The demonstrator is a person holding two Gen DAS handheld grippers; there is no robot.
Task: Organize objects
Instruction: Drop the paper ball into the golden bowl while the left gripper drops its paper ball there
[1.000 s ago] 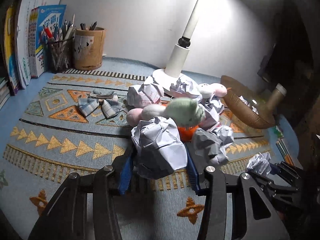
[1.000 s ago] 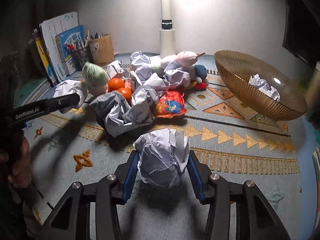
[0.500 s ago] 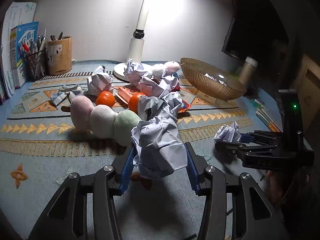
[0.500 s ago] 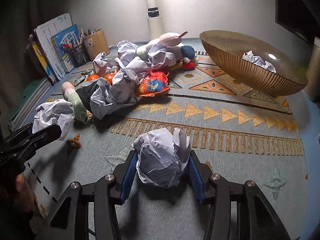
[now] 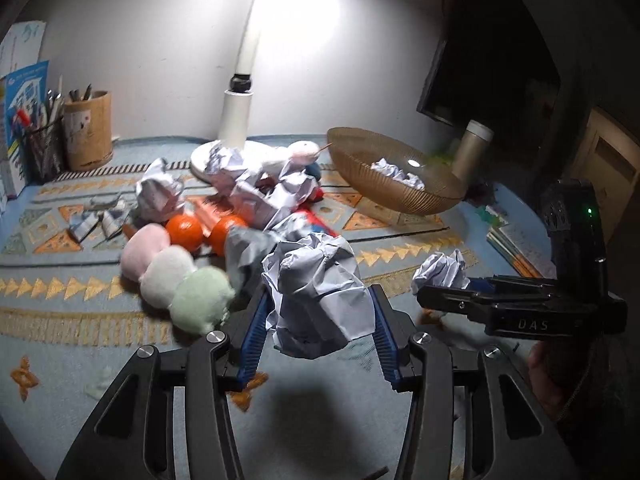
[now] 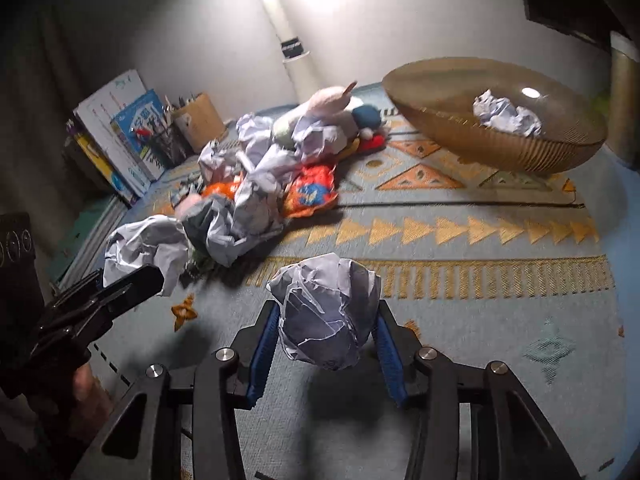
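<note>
The left gripper [image 5: 318, 318] is closed on a crumpled paper ball [image 5: 316, 294], its blue pads pressed to both sides, the ball lifted clear above the patterned rug [image 5: 80, 320]. The right gripper [image 6: 326, 336] likewise clamps a second paper wad [image 6: 326, 316] off the rug. In the right wrist view, bare rug stretches ahead of the right gripper, past the rows of yellow triangles, to the woven bowl [image 6: 460, 136] standing tilted at the far right, near the rug's edge. Two paper wads [image 6: 506, 114] already lie inside it. Left of that open stretch sits the clutter pile [image 6: 264, 184]: more crumpled paper, a three-lobed plush toy [image 5: 172, 276] just beside the left gripper, two oranges [image 5: 185, 233] behind it, and other soft toys. Farther back the lamp base [image 5: 236, 118] stands by the wall, with a pencil holder [image 5: 86, 130] and books [image 6: 120, 136] at the far left.
</note>
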